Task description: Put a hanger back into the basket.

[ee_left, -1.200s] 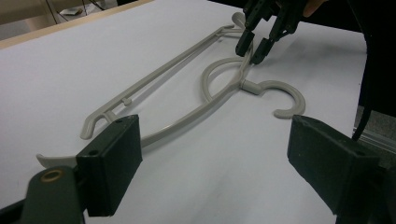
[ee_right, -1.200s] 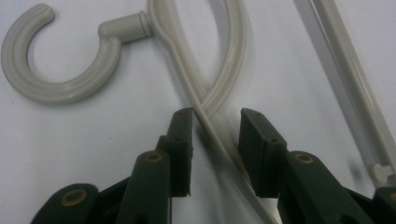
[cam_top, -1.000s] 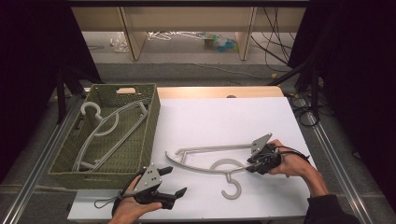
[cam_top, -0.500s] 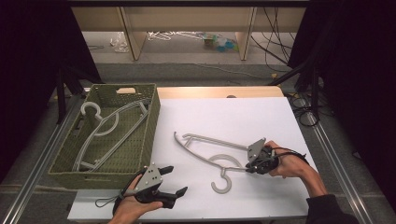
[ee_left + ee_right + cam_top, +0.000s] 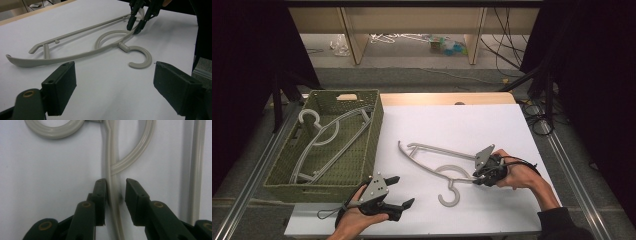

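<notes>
Right tool [image 5: 478, 178] near the counter's right edge: jaws have just parted slightly and straddle the grey hanger's [image 5: 432, 161] arm without clamping. Hanger flat mid-counter, long axis running left toward the basket [image 5: 373, 131]. Left tool [image 5: 398, 192] open, empty, at the front edge.

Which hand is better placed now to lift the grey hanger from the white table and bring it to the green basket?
The right. The right gripper already has the hanger arm between its slightly parted fingers, which have just opened a little. The left gripper is open, apart from the hanger, though nearer the basket.
</notes>
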Action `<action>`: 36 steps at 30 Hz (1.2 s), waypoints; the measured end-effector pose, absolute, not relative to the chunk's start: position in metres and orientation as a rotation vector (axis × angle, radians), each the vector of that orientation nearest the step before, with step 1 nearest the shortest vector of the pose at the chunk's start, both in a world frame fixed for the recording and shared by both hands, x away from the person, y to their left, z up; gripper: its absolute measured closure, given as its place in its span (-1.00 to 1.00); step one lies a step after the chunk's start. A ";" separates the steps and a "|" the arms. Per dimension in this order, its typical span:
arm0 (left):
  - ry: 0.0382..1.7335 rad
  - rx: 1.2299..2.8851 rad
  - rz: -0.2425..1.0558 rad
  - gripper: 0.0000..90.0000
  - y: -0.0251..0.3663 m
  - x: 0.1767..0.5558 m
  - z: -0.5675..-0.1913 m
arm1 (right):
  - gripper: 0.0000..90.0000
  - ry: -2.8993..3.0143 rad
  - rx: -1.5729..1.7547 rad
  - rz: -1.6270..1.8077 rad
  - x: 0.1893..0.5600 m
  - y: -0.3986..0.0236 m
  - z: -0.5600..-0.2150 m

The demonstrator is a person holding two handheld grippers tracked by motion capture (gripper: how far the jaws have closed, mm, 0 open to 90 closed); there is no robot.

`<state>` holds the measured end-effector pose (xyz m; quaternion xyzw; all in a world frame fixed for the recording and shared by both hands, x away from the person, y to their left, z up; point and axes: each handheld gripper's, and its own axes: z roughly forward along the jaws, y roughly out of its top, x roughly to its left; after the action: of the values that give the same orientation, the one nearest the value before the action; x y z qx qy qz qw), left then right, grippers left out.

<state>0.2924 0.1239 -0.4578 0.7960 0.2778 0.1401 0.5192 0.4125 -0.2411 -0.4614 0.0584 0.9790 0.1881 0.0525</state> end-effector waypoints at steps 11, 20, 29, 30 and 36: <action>0.650 1.924 0.354 -0.53 0.120 0.295 -0.458 | 0.81 2.975 0.040 0.542 0.409 -0.238 -0.461; 0.560 2.002 0.485 -0.44 0.095 0.312 -0.460 | 0.81 2.976 -0.031 0.602 0.398 -0.237 -0.438; 0.446 2.137 0.547 -0.39 0.066 0.336 -0.469 | 0.81 2.995 -0.098 0.614 0.388 -0.233 -0.428; 0.437 2.170 0.557 -0.38 0.063 0.338 -0.470 | 0.81 2.993 -0.098 0.617 0.388 -0.233 -0.427; 0.349 2.222 0.606 -0.32 0.049 0.343 -0.473 | 0.81 2.989 -0.130 0.632 0.384 -0.229 -0.418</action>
<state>0.3434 0.0493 -0.4726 0.8762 0.1375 0.2390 0.3952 0.3840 -0.2294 -0.4178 -0.0423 0.9767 0.2064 0.0418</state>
